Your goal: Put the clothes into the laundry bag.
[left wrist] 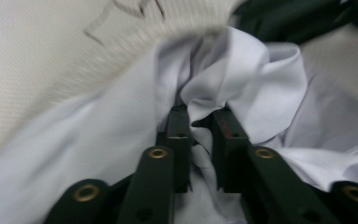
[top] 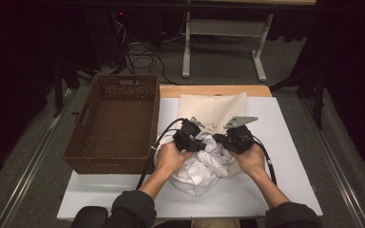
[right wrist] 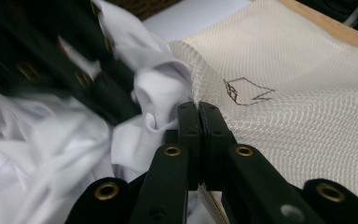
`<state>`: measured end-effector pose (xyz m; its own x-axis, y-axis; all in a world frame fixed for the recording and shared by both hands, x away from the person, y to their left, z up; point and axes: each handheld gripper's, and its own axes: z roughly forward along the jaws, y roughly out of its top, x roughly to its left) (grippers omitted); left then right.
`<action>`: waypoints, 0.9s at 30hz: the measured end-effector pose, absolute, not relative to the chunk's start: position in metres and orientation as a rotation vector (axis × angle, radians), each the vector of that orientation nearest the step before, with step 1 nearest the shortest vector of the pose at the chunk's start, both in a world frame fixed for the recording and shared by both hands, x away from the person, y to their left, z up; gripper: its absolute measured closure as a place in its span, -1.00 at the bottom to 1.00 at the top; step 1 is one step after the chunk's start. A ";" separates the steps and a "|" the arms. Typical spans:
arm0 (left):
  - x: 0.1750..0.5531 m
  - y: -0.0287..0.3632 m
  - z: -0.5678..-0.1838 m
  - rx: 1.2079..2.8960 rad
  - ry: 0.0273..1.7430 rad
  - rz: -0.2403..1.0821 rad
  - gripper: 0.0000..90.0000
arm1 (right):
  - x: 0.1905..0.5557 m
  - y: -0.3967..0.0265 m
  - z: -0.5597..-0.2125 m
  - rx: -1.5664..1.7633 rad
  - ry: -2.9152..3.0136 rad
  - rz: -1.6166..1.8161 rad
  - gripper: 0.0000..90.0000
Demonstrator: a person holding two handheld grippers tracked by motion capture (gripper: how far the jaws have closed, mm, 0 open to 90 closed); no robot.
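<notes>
My left hand point(top: 170, 156) comes up from the near edge of the table and bends inward, wrist beside the near right corner of the wicker basket point(top: 114, 121). It carries my left gripper point(left wrist: 200, 122) pointing away from me and a little toward the right. Its jaws stand a narrow way apart, with a fold of the white garment point(left wrist: 242, 84) pinched between them; whether the pads truly press on it I cannot tell, as the picture is smeared.

My right hand point(top: 253, 160) mirrors it from the other side, forearm angled in toward the middle, well right of the basket. My right gripper point(right wrist: 199, 114) points forward over the heap, its jaws drawn tight together on the near edge of the cream mesh bag point(right wrist: 298, 93), right where bag and white cloth meet.

The white garment lies crumpled in a rounded heap just right of the basket's near corner, between my two hands, with no clear long axis. The mesh bag lies flat beyond it, its long side running away from me, its far end reaching the wooden strip level with the basket's far rim.
</notes>
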<state>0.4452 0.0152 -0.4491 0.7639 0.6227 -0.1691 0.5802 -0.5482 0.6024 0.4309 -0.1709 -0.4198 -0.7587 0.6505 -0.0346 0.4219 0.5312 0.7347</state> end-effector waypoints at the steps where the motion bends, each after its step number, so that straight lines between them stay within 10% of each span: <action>1: 0.446 0.013 -0.452 2.307 0.899 0.098 0.87 | 0.431 -0.171 -0.419 0.883 2.469 1.068 1.00; 11: 0.455 0.006 -0.455 2.296 1.022 0.155 0.86 | 0.420 -0.163 -0.422 0.847 2.501 1.054 1.00; 18: 0.421 0.024 -0.421 2.311 0.905 0.268 0.13 | 0.425 -0.161 -0.428 0.823 2.514 1.005 1.00; 27: 0.445 0.027 -0.434 2.242 0.988 0.244 0.28 | 0.425 -0.160 -0.426 0.836 2.514 0.980 1.00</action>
<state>0.4453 0.0266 -0.4339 0.6962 0.7119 -0.0917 0.5874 -0.4916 0.6428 0.4246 -0.1605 -0.4263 -0.7794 0.6218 -0.0766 0.4058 0.5942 0.6945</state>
